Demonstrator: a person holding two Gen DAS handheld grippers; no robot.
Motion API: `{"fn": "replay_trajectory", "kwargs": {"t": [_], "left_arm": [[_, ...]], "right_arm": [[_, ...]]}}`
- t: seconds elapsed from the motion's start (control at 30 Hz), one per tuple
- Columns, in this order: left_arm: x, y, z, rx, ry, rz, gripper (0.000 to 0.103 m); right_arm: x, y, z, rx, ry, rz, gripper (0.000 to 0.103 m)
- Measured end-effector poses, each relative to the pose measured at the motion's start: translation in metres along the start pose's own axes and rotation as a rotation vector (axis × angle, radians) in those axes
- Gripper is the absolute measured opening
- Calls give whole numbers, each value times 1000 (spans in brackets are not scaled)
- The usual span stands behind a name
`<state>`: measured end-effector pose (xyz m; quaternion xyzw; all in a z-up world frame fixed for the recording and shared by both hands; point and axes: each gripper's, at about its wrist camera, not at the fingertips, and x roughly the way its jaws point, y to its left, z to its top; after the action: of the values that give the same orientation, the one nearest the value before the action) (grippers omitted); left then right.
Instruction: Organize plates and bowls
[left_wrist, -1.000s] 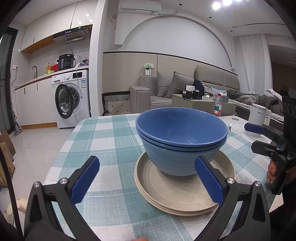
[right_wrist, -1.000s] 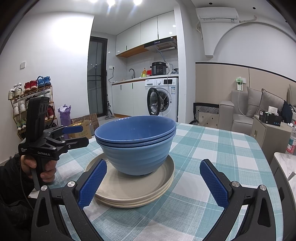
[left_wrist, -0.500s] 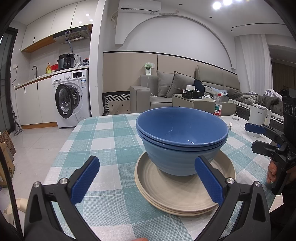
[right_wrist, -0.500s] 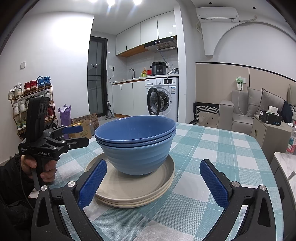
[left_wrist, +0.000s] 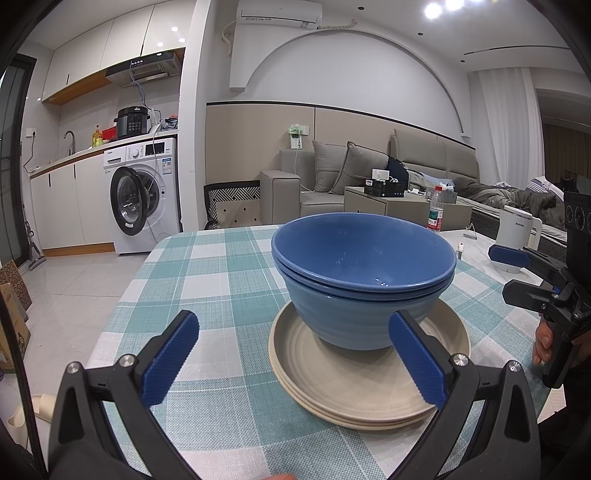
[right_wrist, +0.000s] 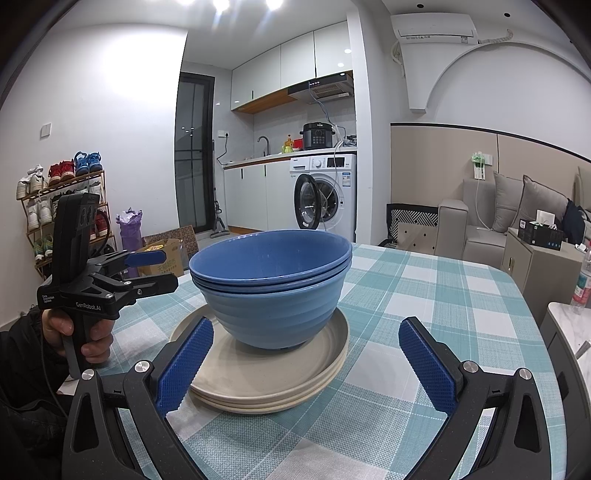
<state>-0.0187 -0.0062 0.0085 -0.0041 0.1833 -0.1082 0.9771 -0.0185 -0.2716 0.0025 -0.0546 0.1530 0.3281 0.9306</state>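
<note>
Nested blue bowls (left_wrist: 364, 280) (right_wrist: 271, 286) stand upright on a stack of beige plates (left_wrist: 332, 373) (right_wrist: 258, 380) in the middle of a teal checked tablecloth (left_wrist: 207, 280) (right_wrist: 413, 295). My left gripper (left_wrist: 291, 358) is open, short of the stack on its near side, holding nothing. My right gripper (right_wrist: 304, 363) is open too, its blue pads either side of the plates' near edge without touching. Each gripper shows in the other's view, held by a hand: the right gripper (left_wrist: 517, 271) at the right, the left gripper (right_wrist: 147, 269) at the left.
A white kettle (left_wrist: 517, 225) stands on a marble surface beyond the table's right side, with a plastic bottle (left_wrist: 436, 208) behind. A washing machine (left_wrist: 140, 192), sofa (left_wrist: 354, 170) and shoe rack (right_wrist: 62, 206) lie beyond the table edges.
</note>
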Motion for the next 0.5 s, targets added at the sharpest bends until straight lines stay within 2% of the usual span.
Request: {"fn": "replay_trajectory", "kwargs": {"t": [0.5], "left_arm": [[0, 1, -1, -3, 1, 3, 103]], "right_arm": [[0, 0, 0, 1, 1, 0, 103]]}}
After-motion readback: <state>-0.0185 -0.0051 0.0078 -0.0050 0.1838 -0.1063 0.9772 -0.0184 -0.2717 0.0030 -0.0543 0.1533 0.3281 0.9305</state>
